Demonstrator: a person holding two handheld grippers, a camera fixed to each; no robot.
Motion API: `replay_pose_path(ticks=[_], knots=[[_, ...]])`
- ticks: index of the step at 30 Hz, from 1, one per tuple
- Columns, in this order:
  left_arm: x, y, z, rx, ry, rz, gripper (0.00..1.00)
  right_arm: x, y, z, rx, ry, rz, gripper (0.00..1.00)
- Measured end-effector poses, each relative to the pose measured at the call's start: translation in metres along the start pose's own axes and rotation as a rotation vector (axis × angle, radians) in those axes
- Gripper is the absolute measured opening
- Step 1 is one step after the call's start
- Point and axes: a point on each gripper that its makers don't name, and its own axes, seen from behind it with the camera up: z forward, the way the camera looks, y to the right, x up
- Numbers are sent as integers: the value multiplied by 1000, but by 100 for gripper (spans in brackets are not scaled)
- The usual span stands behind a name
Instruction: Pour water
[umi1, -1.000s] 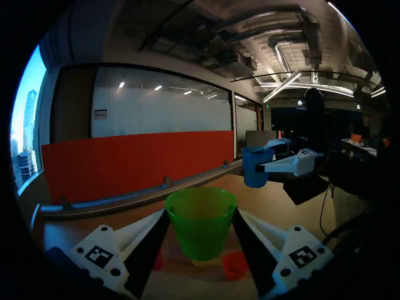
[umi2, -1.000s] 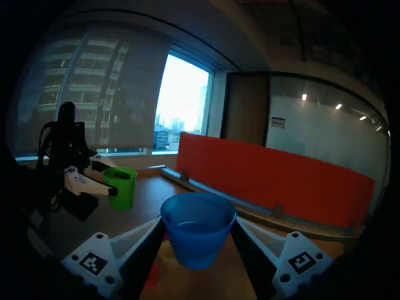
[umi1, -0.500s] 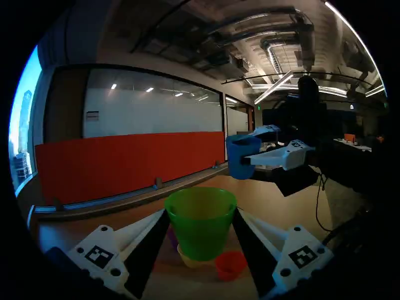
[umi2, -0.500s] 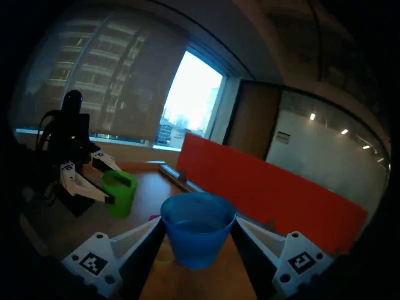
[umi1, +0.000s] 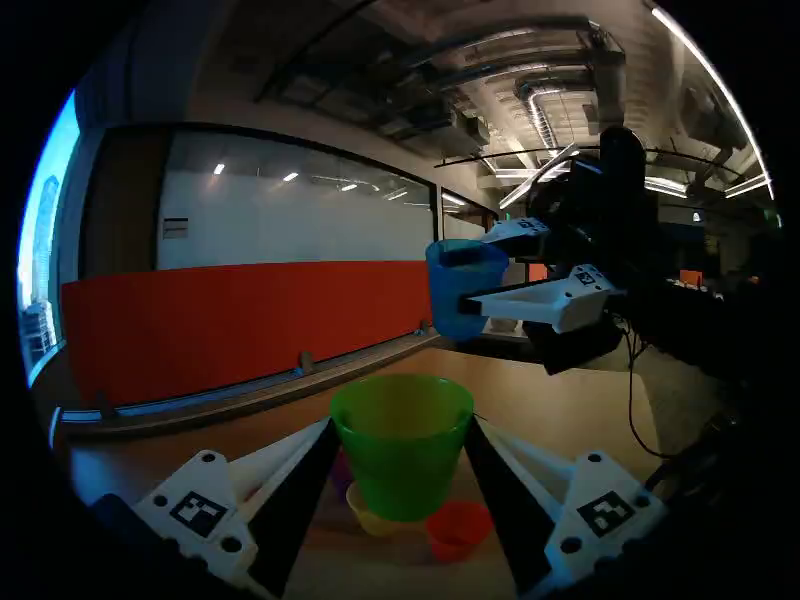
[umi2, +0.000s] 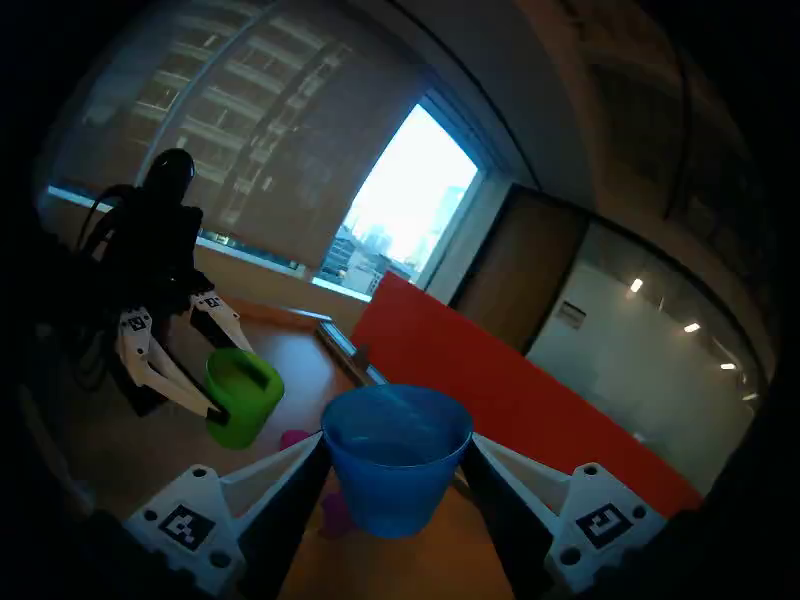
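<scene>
left gripper (umi1: 401, 432) clamps a green plastic cup (umi1: 402, 465); right gripper (umi2: 397, 440) clamps a blue plastic cup (umi2: 396, 497), water (umi2: 388, 456) visible in the right gripper view.

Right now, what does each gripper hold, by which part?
The left gripper holds the green plastic cup by its side walls; the right gripper, the blue plastic cup likewise.

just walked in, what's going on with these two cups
A person works two grippers above a table. The left gripper holds a green cup. The right gripper holds a blue cup with water in it, higher than the green one and off to its side. No water is pouring out.
</scene>
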Motion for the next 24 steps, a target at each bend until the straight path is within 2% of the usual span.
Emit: replay_pose_path(ticks=[9,24], knots=[[-2,8,4,-18,-1,18,85,22,-5,15,9,2,-150,89],[3,16,8,-35,4,31,85,52,-5,29,-21,7,-355,89]])
